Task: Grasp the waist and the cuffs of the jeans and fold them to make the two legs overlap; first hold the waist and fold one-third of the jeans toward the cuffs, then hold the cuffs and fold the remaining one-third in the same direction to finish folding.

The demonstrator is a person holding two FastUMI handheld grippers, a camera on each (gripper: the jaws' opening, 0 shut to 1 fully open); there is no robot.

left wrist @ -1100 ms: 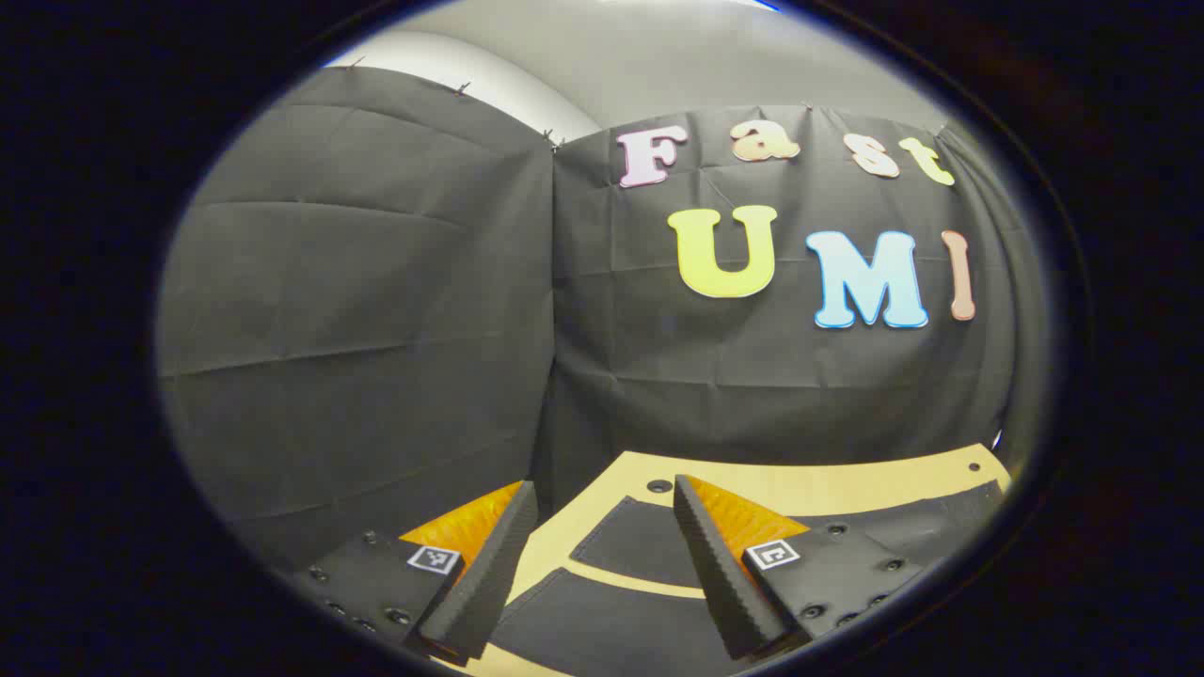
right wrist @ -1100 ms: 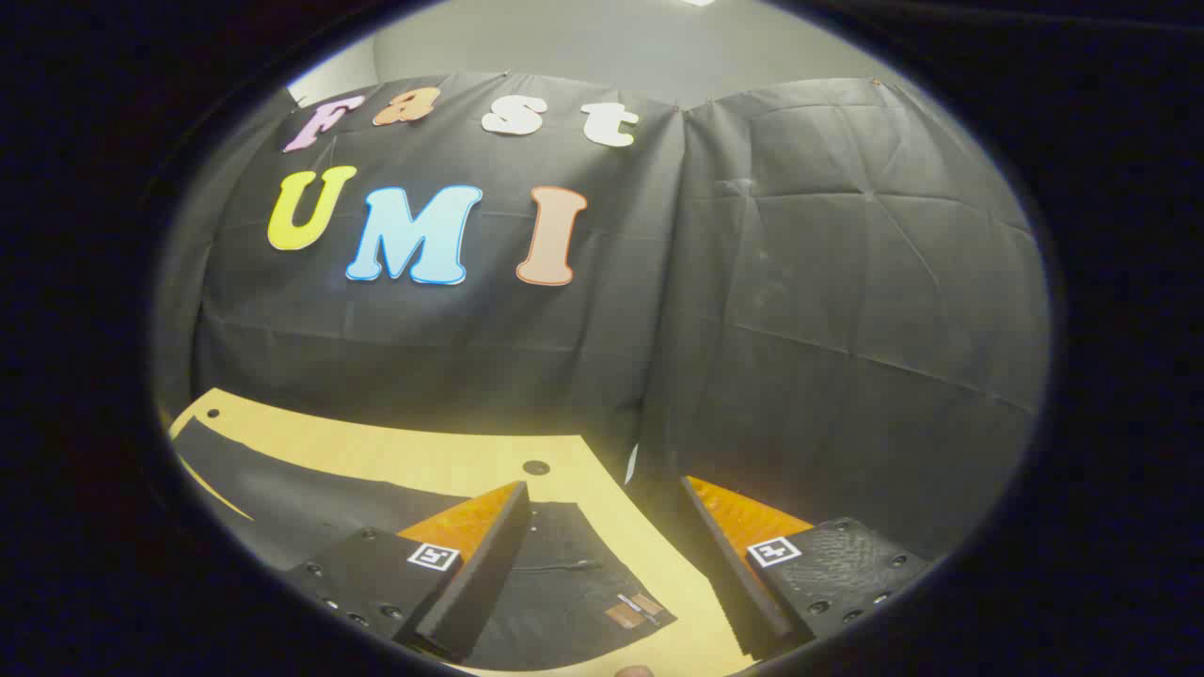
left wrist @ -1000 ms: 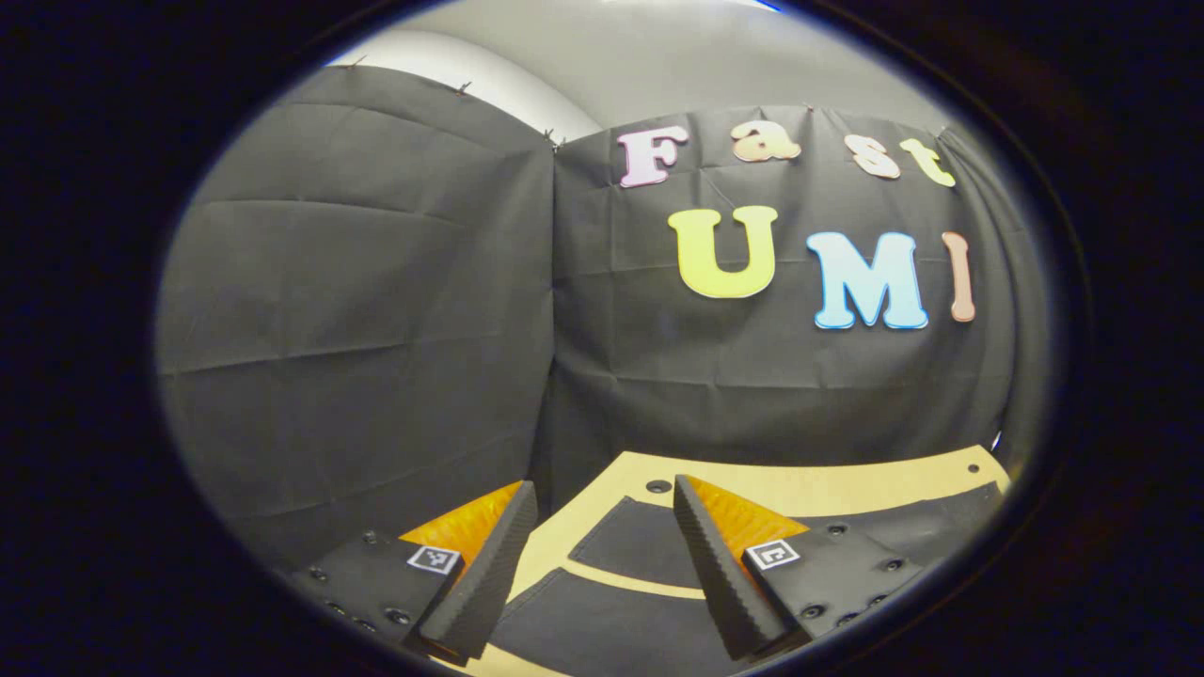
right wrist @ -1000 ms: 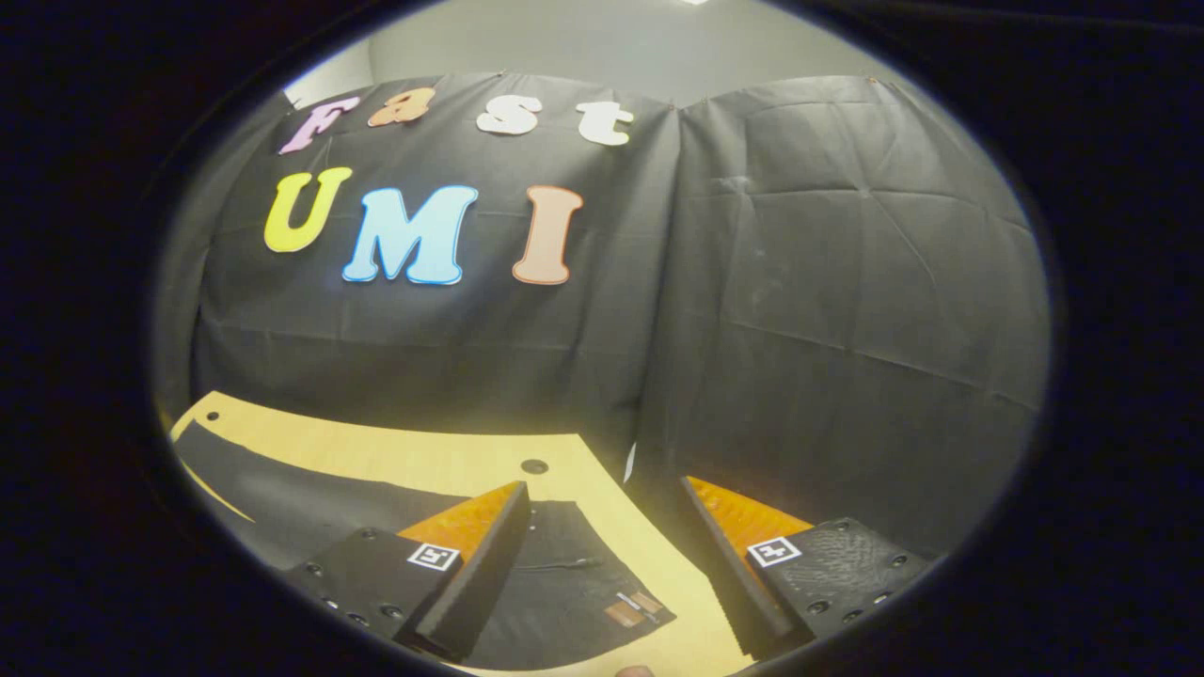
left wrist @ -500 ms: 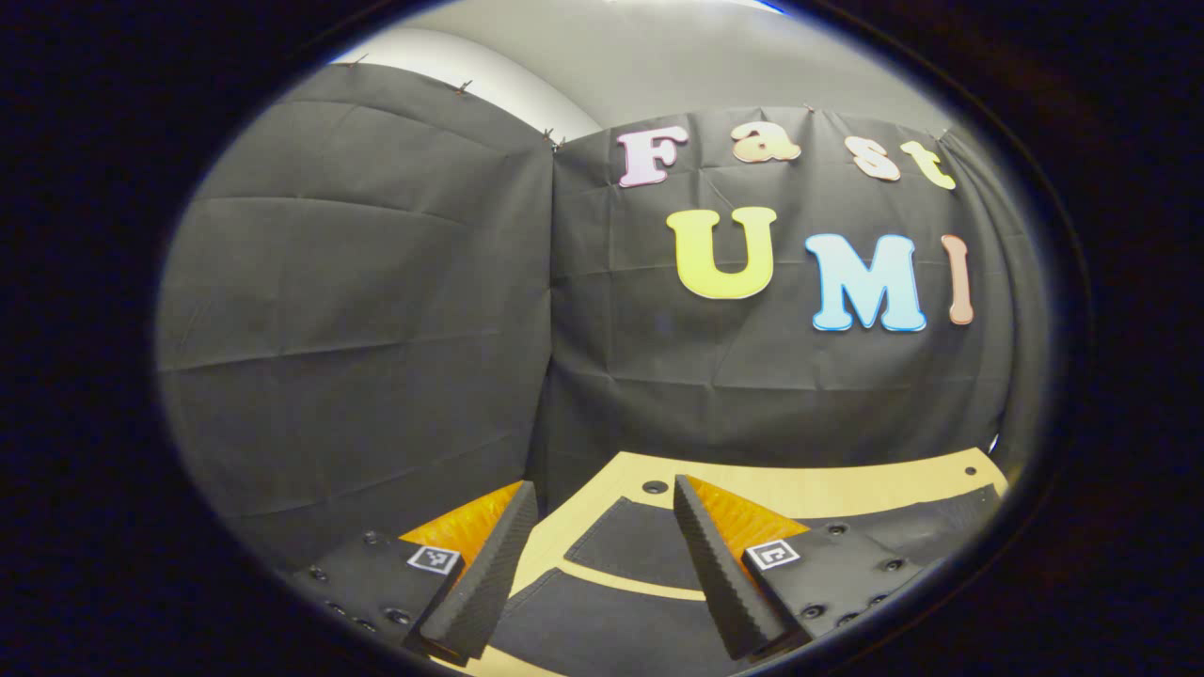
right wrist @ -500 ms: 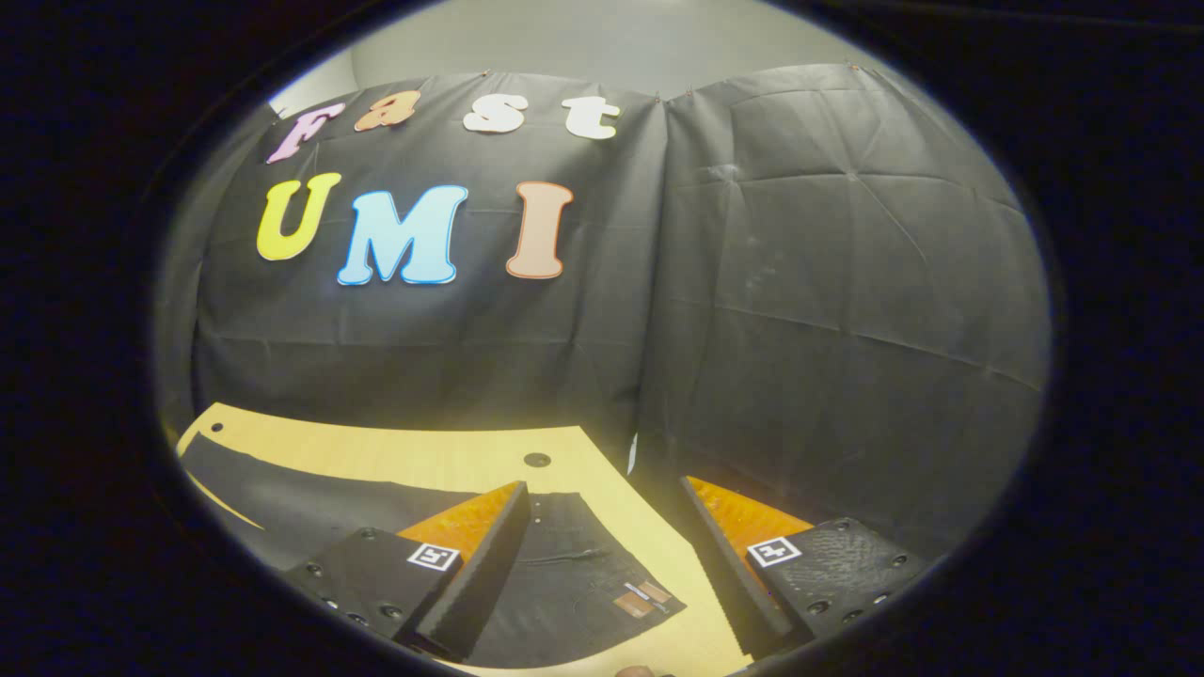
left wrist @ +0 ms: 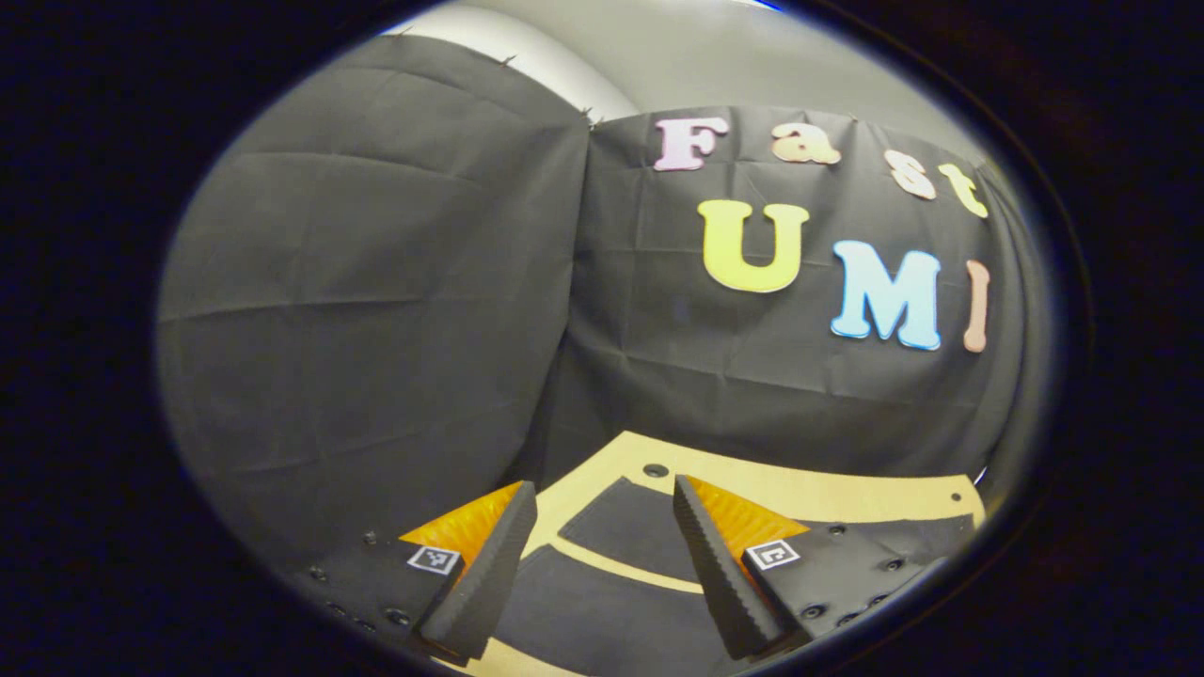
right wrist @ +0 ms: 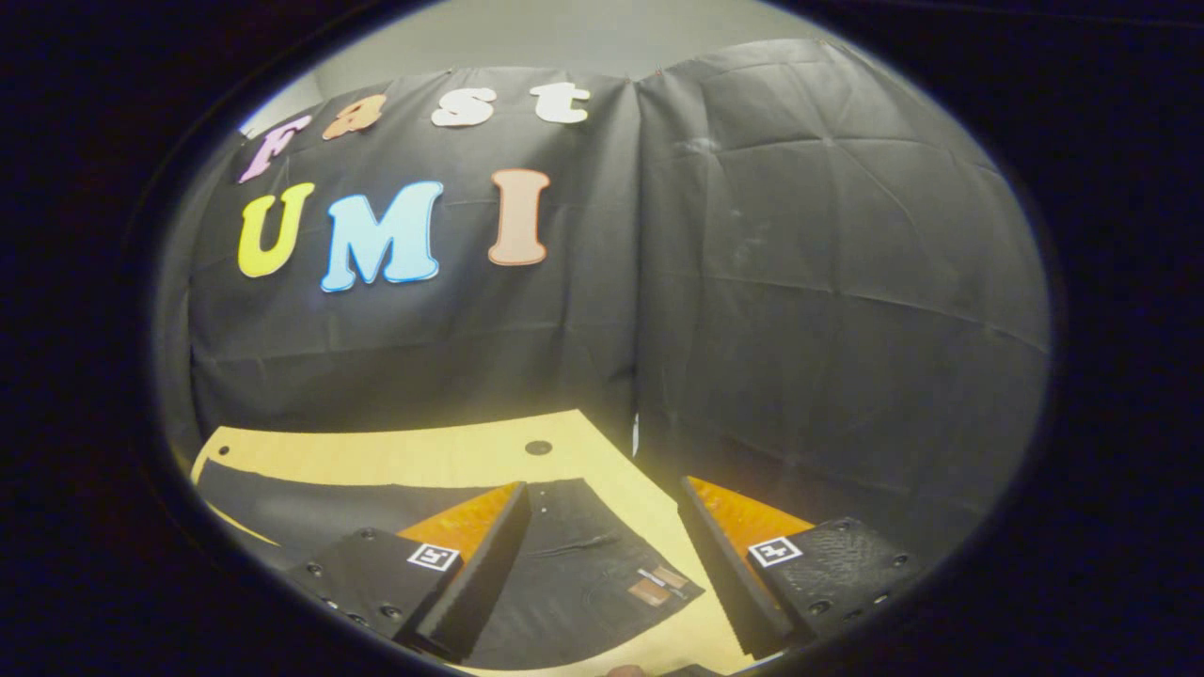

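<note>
Two grippers hover with jaws wide apart and empty above the black jeans [right wrist: 564,583] spread flat on the wooden worktop [right wrist: 451,456]: your right gripper [right wrist: 602,564] sits over the waist end, your left gripper [left wrist: 597,564] over the cuffs [left wrist: 621,531], the legs running between them.

Dark jeans [right wrist: 564,583] lie apparently flat on the table [right wrist: 451,451].
</note>
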